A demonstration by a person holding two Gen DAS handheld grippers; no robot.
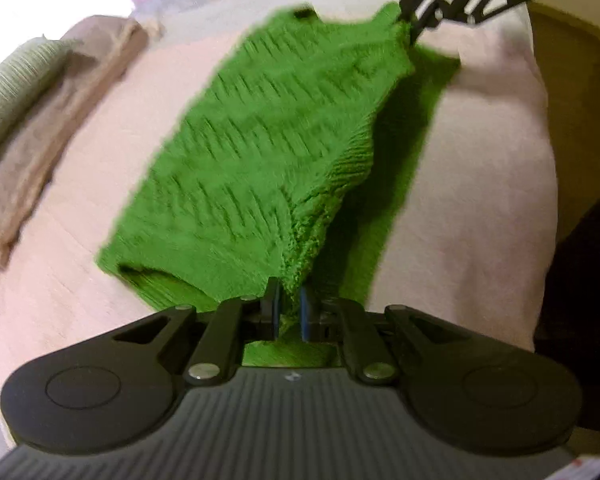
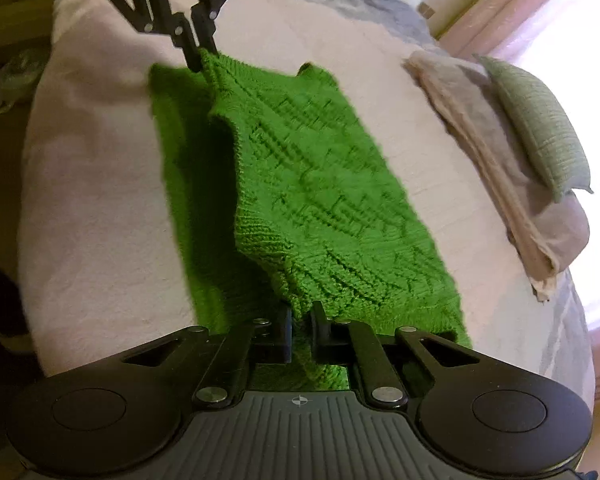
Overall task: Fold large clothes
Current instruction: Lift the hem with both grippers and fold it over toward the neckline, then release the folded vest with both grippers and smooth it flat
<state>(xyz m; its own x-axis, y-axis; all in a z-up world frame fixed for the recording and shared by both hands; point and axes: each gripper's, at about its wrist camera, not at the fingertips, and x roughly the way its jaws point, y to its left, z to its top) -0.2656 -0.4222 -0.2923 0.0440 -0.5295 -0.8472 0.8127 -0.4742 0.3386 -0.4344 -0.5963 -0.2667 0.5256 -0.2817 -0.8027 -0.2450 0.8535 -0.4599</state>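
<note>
Fold in progress: your left gripper (image 1: 288, 304) and right gripper (image 2: 302, 320) each clench one edge of the bright green cable-knit sweater (image 1: 268, 140), half-lifted over the pale pink bedspread (image 1: 480, 160); next, lay both corners down evenly.

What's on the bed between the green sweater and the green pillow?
A folded beige blanket lies between the sweater and the pillow, seen from both wrist cameras.

A bed (image 1: 480, 200) with a pale pink cover fills the room. Bright daylight comes through a window (image 2: 580, 92) framed by pink curtains (image 2: 512, 12).
</note>
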